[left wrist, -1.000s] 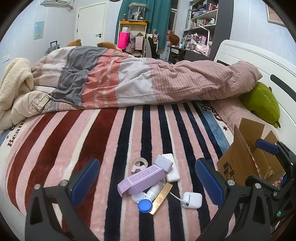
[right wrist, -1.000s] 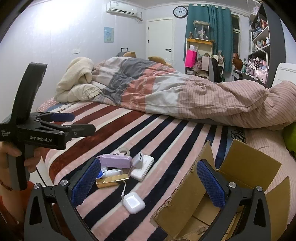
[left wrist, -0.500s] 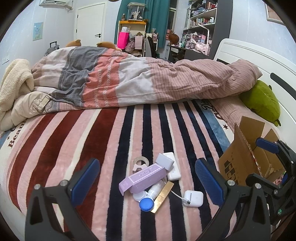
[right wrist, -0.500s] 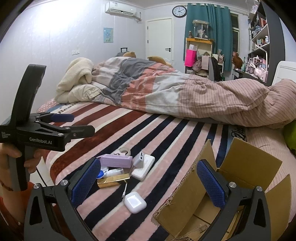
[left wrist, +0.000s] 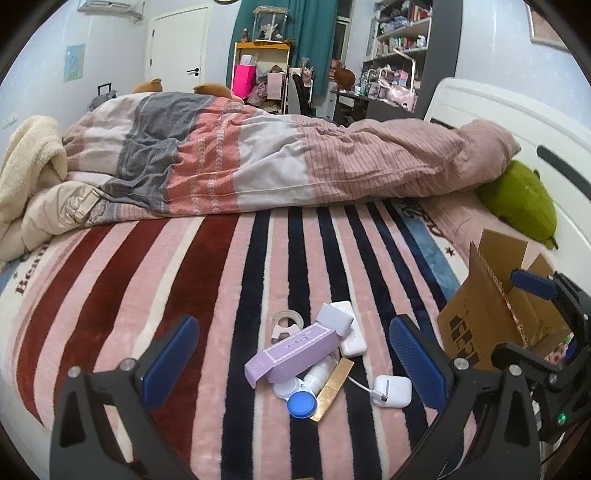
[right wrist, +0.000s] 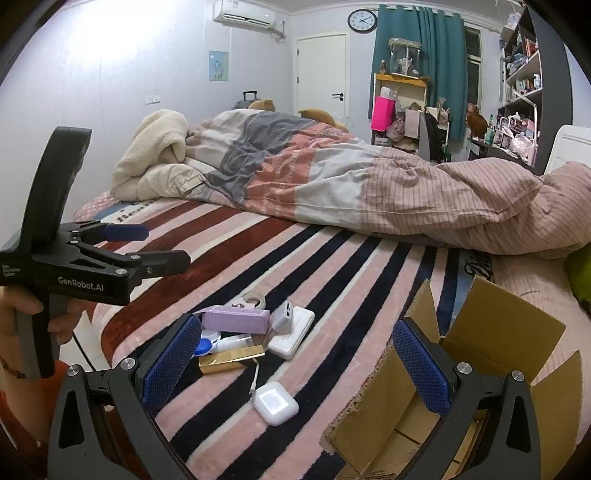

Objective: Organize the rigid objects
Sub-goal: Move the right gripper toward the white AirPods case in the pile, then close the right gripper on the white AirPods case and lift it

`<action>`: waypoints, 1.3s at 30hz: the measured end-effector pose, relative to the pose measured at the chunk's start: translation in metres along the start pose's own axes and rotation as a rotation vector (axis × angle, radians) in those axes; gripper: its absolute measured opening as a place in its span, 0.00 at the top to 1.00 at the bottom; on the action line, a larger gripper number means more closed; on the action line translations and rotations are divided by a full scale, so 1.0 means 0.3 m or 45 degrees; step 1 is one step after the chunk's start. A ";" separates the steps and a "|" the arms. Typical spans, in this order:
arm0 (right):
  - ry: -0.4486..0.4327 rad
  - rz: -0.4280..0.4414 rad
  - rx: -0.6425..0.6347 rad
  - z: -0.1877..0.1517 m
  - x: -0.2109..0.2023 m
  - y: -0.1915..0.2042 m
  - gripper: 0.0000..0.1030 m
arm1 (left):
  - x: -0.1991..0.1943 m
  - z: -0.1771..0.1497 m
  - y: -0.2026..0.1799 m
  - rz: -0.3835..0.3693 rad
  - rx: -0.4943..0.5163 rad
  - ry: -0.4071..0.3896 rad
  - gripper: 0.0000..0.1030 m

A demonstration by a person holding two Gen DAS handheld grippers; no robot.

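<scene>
Both the left claw [left wrist: 291,365] and right claw [right wrist: 295,363] hung spread and empty over the heap of small items [left wrist: 314,358], likely because nothing had yet gone into the cardboard box [right wrist: 480,354] beside it.

Striped plush bed cover [left wrist: 229,280] in red, pink & navy bands is the landmark. On its far side lies a rumpled patchwork duvet [left wrist: 258,162] – grey, coral, white & pink-striped sections – w/ a cream fleece blanket [right wrist: 155,147] bunched at its left end. A green plush pillow [left wrist: 517,199] sits at the cover's right edge, against a white headboard [left wrist: 491,114]. Beyond the bed: white door [right wrist: 321,77], teal curtain [right wrist: 417,48], round wall clock [right wrist: 362,20], wall AC unit [right wrist: 243,16].
</scene>
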State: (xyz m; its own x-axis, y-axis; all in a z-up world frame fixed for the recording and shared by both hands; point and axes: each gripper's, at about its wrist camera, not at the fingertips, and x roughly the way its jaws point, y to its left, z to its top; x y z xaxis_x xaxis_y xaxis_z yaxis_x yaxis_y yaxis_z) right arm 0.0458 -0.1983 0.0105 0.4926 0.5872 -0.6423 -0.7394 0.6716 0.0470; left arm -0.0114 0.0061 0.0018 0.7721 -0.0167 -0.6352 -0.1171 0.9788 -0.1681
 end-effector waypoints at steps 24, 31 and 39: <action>0.421 0.017 -0.051 -0.292 0.394 0.135 0.39 | 0.148 -0.099 0.160 -0.049 0.071 0.202 0.01; 0.483 0.027 -0.002 -0.332 0.416 0.092 0.46 | 0.145 -0.095 0.145 -0.055 0.096 0.172 0.01; 0.466 0.113 -0.007 -0.335 0.386 0.106 0.59 | 0.143 -0.102 0.152 -0.089 0.072 0.188 0.01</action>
State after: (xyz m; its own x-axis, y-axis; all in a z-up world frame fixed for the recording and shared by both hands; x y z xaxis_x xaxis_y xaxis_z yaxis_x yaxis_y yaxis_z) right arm 0.0333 -0.1545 -0.1393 0.2306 0.4421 -0.8669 -0.7749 0.6222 0.1112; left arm -0.0027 0.0437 -0.0562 0.6768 -0.1110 -0.7278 -0.0278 0.9840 -0.1759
